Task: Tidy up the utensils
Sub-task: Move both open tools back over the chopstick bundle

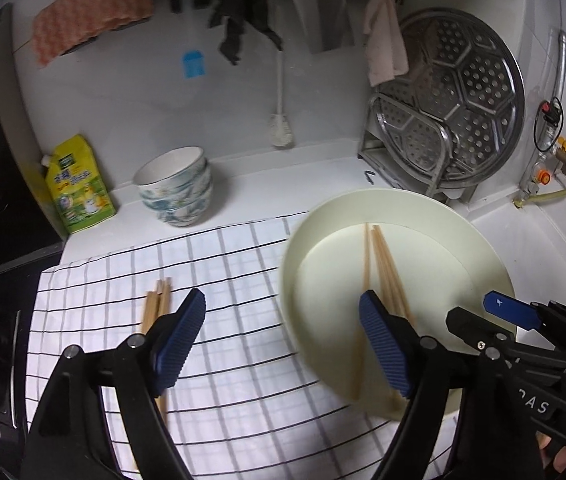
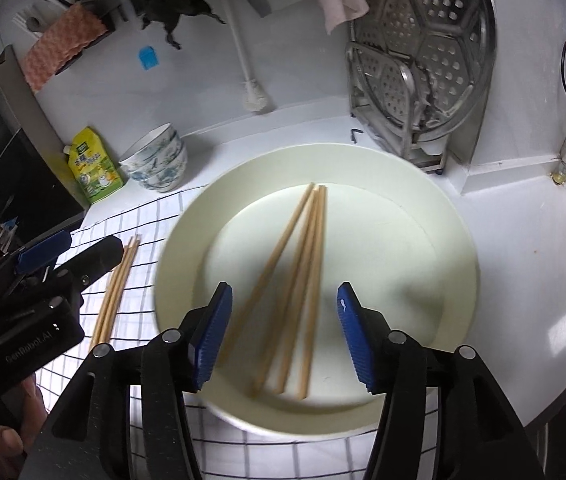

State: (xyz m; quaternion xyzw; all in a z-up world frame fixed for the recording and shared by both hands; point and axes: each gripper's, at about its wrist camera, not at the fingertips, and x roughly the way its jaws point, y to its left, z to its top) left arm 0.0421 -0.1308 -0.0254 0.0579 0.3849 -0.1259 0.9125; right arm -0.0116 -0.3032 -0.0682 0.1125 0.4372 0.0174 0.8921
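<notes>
Both jaws wide, empty; chopsticks (image 2: pixel 299 280) in plate (image 2: pixel 423 184) blurred, near ends hidden.

Pale matt wooden chopsticks (image 2: pixel 303 280) lie in a smooth cream round plastic basin (image 2: pixel 455 248); the black-checked white cloth (image 1: pixel 235 264) looks woven, the perforated steel steamer tray (image 1: pixel 471 100) glossy.

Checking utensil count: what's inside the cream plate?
Loose wooden chopsticks lie in the plate, about four; their near ends blur, so the count is uncertain. The open right gripper hovers above them.
</notes>
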